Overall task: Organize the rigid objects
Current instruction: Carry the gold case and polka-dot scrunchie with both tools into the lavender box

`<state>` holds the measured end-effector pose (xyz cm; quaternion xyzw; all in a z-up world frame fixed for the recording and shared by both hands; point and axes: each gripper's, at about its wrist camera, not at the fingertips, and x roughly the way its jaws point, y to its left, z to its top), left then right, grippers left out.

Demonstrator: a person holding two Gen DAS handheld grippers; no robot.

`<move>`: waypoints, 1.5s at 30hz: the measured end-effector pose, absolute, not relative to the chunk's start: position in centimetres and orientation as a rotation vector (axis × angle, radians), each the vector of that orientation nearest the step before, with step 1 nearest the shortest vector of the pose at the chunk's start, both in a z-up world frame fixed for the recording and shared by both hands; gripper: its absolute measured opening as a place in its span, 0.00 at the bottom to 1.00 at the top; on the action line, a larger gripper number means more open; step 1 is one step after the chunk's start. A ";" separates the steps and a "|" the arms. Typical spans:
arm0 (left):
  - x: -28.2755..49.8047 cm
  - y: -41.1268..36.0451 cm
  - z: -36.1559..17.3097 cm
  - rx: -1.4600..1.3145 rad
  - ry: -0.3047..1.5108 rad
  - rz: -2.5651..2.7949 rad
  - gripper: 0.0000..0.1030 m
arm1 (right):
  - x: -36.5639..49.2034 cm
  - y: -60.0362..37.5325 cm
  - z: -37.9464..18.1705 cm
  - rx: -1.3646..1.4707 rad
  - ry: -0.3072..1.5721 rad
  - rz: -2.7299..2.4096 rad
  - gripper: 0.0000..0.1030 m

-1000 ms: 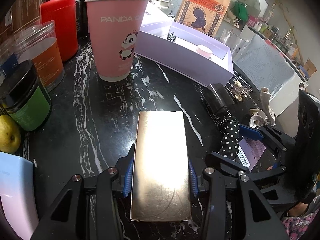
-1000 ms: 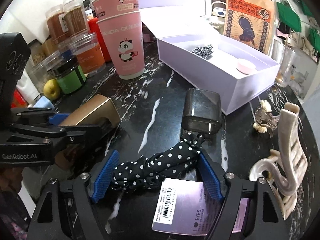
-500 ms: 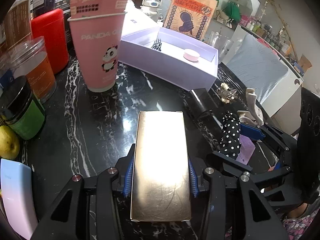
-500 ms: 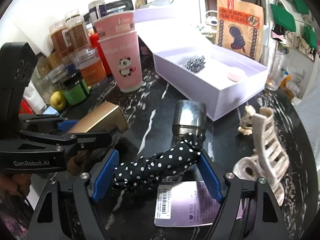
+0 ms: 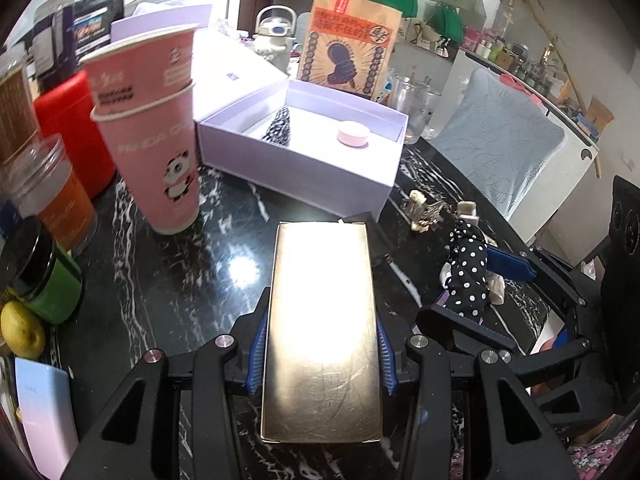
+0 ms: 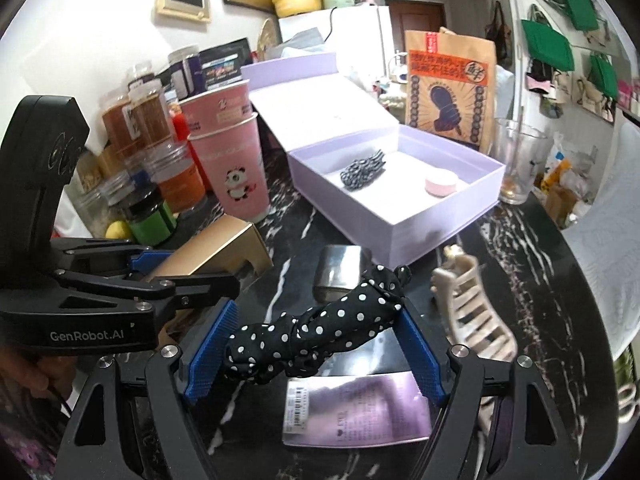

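Above the black marble table [image 5: 168, 280], the left gripper [image 5: 320, 344] pinches a flat gold rectangular box [image 5: 322, 328], long axis pointing away along its fingers toward the open lilac cardboard box [image 5: 304, 168]. Beside it the right gripper [image 6: 312, 344], tilted downward, clamps a black polka-dot fabric hair tie [image 6: 320, 328] lying crosswise between its blue pads.

Right tool [image 6: 312, 348] grips a polka-dot hair tie [image 6: 320, 328] above the marble table [image 6: 540, 280]

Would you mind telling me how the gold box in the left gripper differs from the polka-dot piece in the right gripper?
The gold box is flat-faced, shiny and rectangular; the polka-dot piece is a lumpy, knotted black shape with white dots. The box points lengthwise away from the left gripper; the polka-dot piece lies crosswise between the right gripper pads. Both are clamped above the table.
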<state>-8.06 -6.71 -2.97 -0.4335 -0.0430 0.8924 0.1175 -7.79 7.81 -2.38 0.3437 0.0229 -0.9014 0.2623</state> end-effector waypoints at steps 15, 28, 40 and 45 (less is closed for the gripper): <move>-11.8 -3.8 0.7 -1.166 -0.046 2.606 0.42 | -9.9 11.3 1.4 0.820 0.086 -2.524 0.77; -15.3 -2.7 3.2 -1.097 0.005 2.621 0.42 | -13.5 12.5 3.4 0.795 0.063 -2.518 0.77; -19.8 -2.2 4.5 -1.047 0.022 2.623 0.42 | -17.4 12.8 4.3 0.775 0.118 -2.536 0.77; -21.5 -2.3 4.9 -1.037 0.032 2.642 0.42 | -19.1 12.6 4.7 0.774 0.141 -2.526 0.77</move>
